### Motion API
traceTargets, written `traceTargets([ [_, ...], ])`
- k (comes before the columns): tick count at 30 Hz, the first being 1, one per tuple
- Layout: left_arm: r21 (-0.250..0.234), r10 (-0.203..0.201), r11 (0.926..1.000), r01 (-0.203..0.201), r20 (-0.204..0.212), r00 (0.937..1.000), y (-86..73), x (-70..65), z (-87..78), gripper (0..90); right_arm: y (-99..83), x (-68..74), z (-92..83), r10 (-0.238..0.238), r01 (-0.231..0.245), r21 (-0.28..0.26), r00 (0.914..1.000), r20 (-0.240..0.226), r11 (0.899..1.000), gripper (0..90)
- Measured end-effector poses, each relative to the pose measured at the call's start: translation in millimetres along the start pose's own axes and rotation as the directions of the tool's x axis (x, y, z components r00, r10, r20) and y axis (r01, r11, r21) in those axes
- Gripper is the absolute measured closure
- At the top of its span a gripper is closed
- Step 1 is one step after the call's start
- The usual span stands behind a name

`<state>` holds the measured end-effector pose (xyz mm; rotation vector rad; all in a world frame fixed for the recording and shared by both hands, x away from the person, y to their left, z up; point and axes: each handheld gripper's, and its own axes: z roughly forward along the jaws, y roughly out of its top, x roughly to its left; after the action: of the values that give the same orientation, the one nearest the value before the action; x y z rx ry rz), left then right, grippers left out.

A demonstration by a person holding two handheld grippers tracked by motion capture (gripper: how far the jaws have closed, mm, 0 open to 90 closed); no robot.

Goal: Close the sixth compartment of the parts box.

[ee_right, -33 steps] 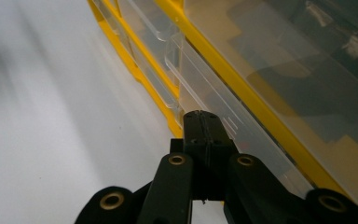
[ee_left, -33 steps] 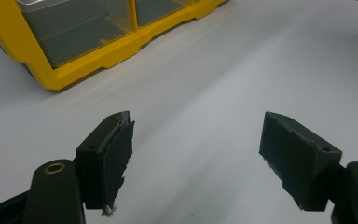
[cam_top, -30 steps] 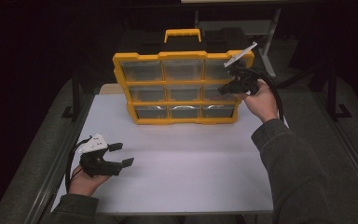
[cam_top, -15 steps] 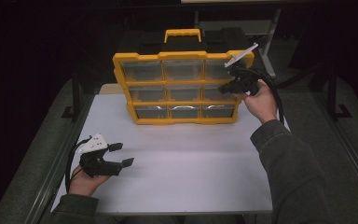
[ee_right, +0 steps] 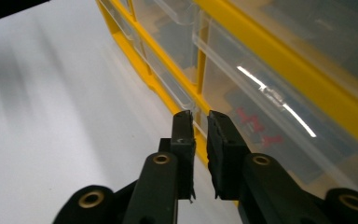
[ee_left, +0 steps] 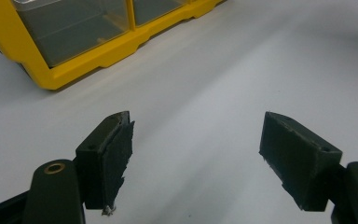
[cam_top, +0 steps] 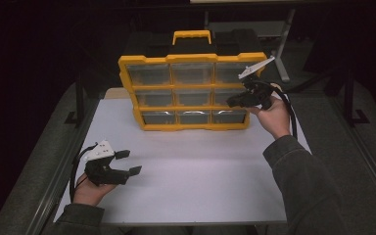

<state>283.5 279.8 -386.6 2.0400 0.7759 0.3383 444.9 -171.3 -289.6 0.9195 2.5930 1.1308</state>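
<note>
Yellow drawer organizer [cam_top: 192,93] stands upright at the desk's far edge, front w/ clear drawers facing the person, long axis running left-right, black-and-yellow handle on top. White desk [cam_top: 196,171], dark room around, metal frame legs behind. Right tongs [cam_top: 235,101] at the organizer's right-hand drawers, middle row; jaws just opening, narrow gap, nothing pinched btw them, tips right at a clear drawer front [ee_right: 223,88]. Left tongs [cam_top: 129,162] low on the desk near-left, well apart from organizer, jaws wide, empty.

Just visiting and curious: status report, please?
Left gripper open, idle on the white table. Right gripper, jaws just been opening slightly, nothing between them, at yellow drawer cabinet. Nothing in the way.
</note>
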Motion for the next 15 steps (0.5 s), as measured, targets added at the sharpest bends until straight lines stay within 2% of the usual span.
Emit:
traceTargets([
  [3, -0.002, -0.011, 0.9999, 0.011, -0.001, 0.9999, -0.9, -0.3, 0.6, 24.8, -5.1, 0.6, 3.8, 0.012, -0.013, -0.015, 0.9998, -0.018, 1.0, 76.6],
  [7, 0.001, -0.006, 1.0, 0.006, -0.005, 1.0, -1.1, 0.9, -0.1, 24.7, -11.6, 2.6, 8.7, 0.021, -0.022, -0.026, 0.9993, -0.032, 0.999, 73.4],
  [15, 0.007, -0.013, 0.9999, 0.013, -0.003, 0.9999, -0.9, -1.4, 1.7, 24.6, -25.8, 5.8, 16.6, 0.043, -0.045, -0.039, 0.9982, -0.041, 0.998, 65.3],
])
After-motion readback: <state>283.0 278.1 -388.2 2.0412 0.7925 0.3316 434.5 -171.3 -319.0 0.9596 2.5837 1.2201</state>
